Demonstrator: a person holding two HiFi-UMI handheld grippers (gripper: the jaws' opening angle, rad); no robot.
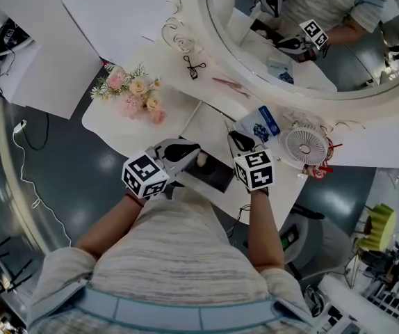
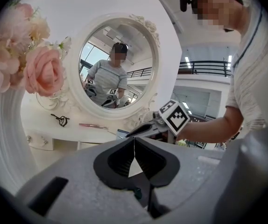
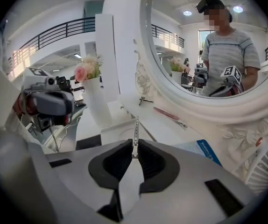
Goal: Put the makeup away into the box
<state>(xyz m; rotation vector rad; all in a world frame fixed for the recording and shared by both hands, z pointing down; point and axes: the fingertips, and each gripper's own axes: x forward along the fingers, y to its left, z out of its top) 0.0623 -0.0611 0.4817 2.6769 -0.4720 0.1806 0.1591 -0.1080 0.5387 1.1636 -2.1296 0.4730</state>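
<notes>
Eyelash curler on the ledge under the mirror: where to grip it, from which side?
Eyelash curler: likely its narrow middle, between finger loops and curved head, from above with the jaws across it. It lies flat on the white ledge, so a level approach gets little to pinch, and both ends are wide open wire.

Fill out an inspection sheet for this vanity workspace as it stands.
Surface: white vanity table, items gathered toward the mirror.
Job's things: dark box at the front edge; eyelash curler and pink tool lying below the mirror; thin metal tool held.
Clutter: flowers, blue-white packet, small fan.
Grippers: left gripper jaws together by the box, nothing readable between them; right gripper shut on the thin metal tool.
Cables: white cable on the floor.
Surroundings: round mirror, dark glossy floor.
</notes>
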